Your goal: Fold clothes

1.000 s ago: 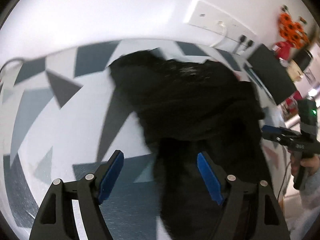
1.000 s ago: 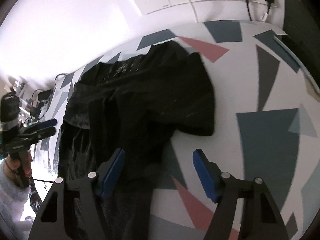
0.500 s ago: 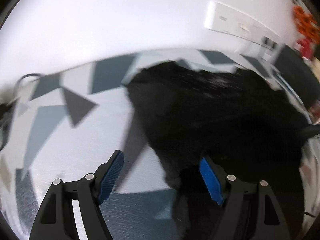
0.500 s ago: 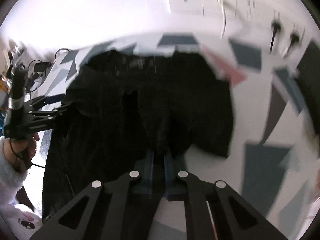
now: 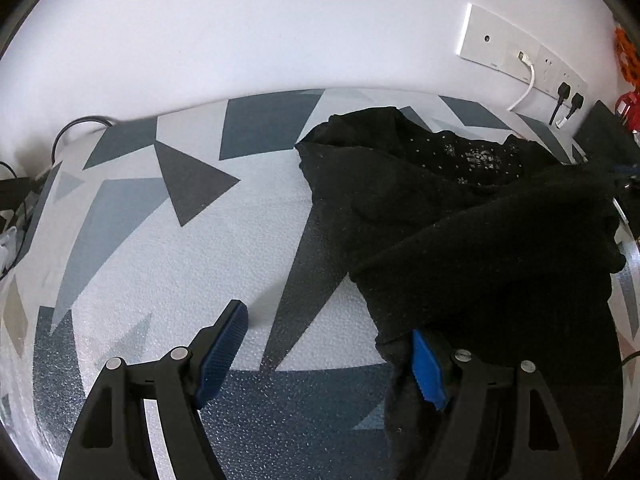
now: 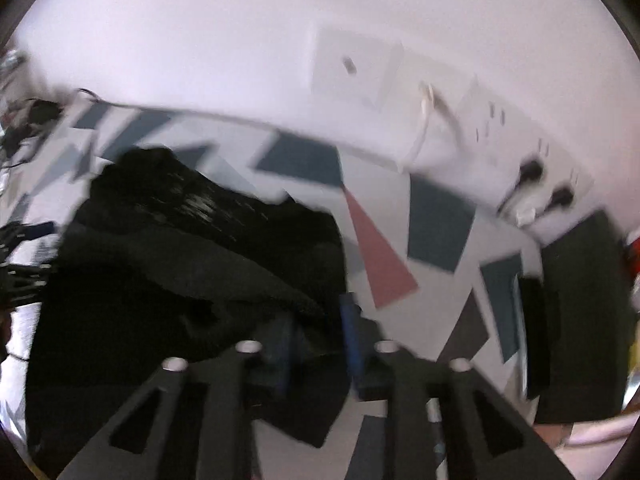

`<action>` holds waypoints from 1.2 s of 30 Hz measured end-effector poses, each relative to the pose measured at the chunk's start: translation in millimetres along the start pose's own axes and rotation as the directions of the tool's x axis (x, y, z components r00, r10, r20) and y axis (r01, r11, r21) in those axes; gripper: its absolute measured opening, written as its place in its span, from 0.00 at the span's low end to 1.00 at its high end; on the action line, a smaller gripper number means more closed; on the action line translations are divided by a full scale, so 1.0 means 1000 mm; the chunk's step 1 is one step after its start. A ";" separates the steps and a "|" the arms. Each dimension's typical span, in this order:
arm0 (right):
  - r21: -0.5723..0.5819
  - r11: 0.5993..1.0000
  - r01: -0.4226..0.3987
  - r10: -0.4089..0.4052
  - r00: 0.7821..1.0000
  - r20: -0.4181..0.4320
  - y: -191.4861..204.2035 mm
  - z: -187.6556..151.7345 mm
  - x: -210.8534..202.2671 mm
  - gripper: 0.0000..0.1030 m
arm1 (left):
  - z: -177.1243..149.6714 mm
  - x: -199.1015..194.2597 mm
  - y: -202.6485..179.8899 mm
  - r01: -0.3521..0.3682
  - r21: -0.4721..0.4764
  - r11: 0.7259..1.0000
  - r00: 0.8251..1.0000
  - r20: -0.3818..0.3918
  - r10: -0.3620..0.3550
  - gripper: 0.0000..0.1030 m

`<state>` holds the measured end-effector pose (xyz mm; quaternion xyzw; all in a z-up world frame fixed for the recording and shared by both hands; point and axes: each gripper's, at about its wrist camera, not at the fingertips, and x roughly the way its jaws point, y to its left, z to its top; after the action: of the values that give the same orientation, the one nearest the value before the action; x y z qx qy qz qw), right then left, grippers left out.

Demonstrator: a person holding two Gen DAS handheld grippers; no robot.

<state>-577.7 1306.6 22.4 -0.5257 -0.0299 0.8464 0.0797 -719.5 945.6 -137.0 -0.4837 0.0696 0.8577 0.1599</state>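
While the black garment point(image 5: 460, 216) lies crumpled, both grippers are at it.
Right gripper point(image 6: 316, 344) pinches its edge; left gripper point(image 5: 328, 352) gapes wide, holding nothing.

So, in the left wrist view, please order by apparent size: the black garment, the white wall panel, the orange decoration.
1. black garment
2. white wall panel
3. orange decoration, cut off by the image edge, so its full size is unsure.

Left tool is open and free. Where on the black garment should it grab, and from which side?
Take the near left edge of the black garment, just ahead of the left tool. Come from the bare mat on the left: that hem is exposed and already half between the fingers.
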 end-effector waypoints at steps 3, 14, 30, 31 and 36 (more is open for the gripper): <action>0.143 0.988 -0.060 0.056 0.998 0.028 -0.027 -0.011 -0.002 0.37 | 0.000 0.000 0.003 0.002 -0.010 1.000 1.000 -0.004 -0.002 0.74; -0.018 0.995 -0.096 0.098 0.989 0.111 0.017 -0.060 -0.031 0.43 | 0.002 -0.001 0.009 0.017 -0.037 0.999 1.000 0.003 -0.017 0.74; -0.128 0.991 0.034 -0.025 0.997 0.075 0.010 -0.055 -0.031 0.03 | 0.004 0.001 0.020 0.053 -0.071 0.996 0.999 -0.008 -0.053 0.76; -0.148 0.989 0.008 -0.001 0.999 0.042 0.010 -0.058 -0.029 0.04 | 0.004 0.001 0.020 0.052 -0.066 0.997 0.999 -0.009 -0.052 0.76; -0.120 0.991 -0.053 0.045 0.997 -0.068 0.005 -0.086 -0.007 0.20 | 0.004 0.001 0.023 0.058 -0.075 0.995 0.998 -0.011 -0.059 0.76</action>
<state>-497.9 1297.6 -10.3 -0.5573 -0.0659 0.8272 0.0277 -731.3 925.1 -135.9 -0.4969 0.0243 0.8514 0.1663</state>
